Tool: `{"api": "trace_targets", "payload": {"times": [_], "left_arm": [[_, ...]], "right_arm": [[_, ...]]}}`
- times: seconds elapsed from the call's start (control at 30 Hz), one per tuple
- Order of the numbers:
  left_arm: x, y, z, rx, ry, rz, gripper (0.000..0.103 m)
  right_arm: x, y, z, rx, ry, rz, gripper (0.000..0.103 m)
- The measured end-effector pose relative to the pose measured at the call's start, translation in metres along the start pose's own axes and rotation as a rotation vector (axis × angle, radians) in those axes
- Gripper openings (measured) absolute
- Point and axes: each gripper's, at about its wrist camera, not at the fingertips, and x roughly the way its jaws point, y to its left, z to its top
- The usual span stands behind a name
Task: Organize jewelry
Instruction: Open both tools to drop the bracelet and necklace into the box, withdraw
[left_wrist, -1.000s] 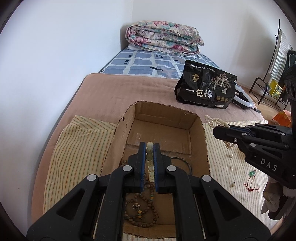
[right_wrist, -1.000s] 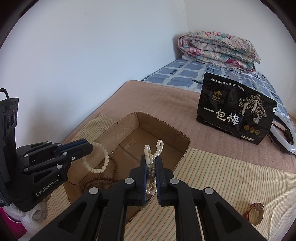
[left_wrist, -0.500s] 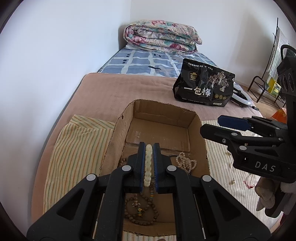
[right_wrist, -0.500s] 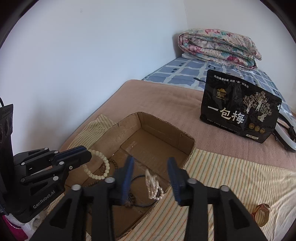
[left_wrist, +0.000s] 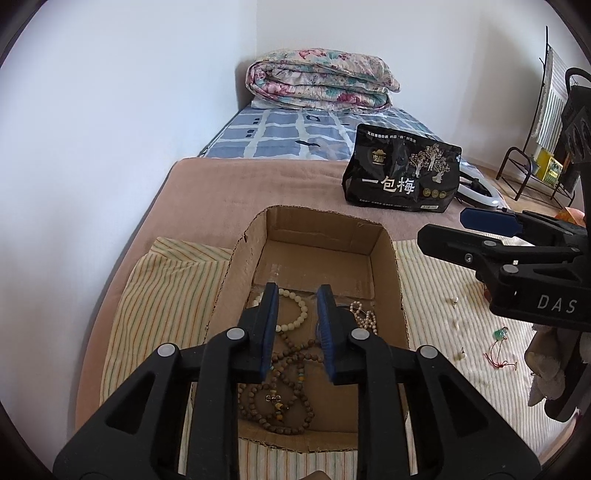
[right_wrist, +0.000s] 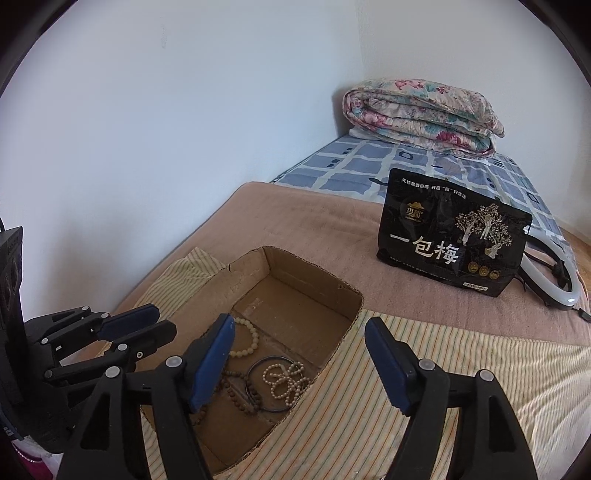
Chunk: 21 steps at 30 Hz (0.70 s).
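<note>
An open cardboard box (left_wrist: 388, 240) (right_wrist: 314, 280) sits on a striped cloth (left_wrist: 166, 295). On its floor lie a cream bead bracelet (left_wrist: 303, 314) (right_wrist: 251, 343), a pearl string (left_wrist: 364, 317) (right_wrist: 286, 380), a black ring (right_wrist: 258, 384) and brown wooden beads (left_wrist: 284, 387) (right_wrist: 236, 391). My left gripper (left_wrist: 297, 295) (right_wrist: 159, 321) hovers over the box's near left part. Its jaws are opening, with nothing pressed between the pads. My right gripper (right_wrist: 299, 325) (left_wrist: 465, 232) hangs over the box's right rim. Its jaws are opening wide and hold nothing.
A green pendant on a red cord (left_wrist: 498, 343) and small pale pieces (left_wrist: 460, 354) lie on the cloth right of the box. Behind stand a black snack bag (left_wrist: 402, 177) (right_wrist: 450, 236), a white ring lamp (right_wrist: 565, 288) and a folded quilt (left_wrist: 321, 79). A wall runs along the left.
The right gripper opened and the pearl string dropped into the box. The left gripper then parted its jaws and the cream bracelet fell to the box floor.
</note>
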Motion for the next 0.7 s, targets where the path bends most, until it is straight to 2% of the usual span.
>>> {"api": "trace_targets", "payload": {"times": [0.13,0.2,0.23,0.27,0.4,0.47,0.7], "left_arm": [[-0.007,-0.003,-0.001,0.003,-0.004,0.007,0.021],[-0.011,-0.005,-0.001,0.003,-0.008,0.008,0.033],[-0.013,-0.006,-0.001,0.002,-0.015,0.008,0.045],[-0.016,-0.007,-0.002,0.0,-0.023,0.009,0.052],[-0.024,-0.014,-0.002,0.005,-0.032,0.012,0.057],[-0.027,-0.018,-0.001,0.012,-0.034,0.008,0.065],[-0.037,-0.042,-0.003,0.046,-0.047,-0.014,0.065]], "right_arm": [[-0.01,-0.005,0.0,0.003,-0.009,-0.009,0.081],[-0.016,-0.008,-0.002,0.007,-0.018,-0.018,0.084],[-0.021,-0.01,-0.004,0.007,-0.024,-0.021,0.086],[-0.024,-0.012,-0.005,0.008,-0.028,-0.025,0.087],[-0.042,-0.02,-0.01,0.003,-0.048,-0.055,0.098],[-0.051,-0.026,-0.012,0.011,-0.055,-0.066,0.102],[-0.081,-0.051,-0.022,0.027,-0.063,-0.134,0.103]]}}
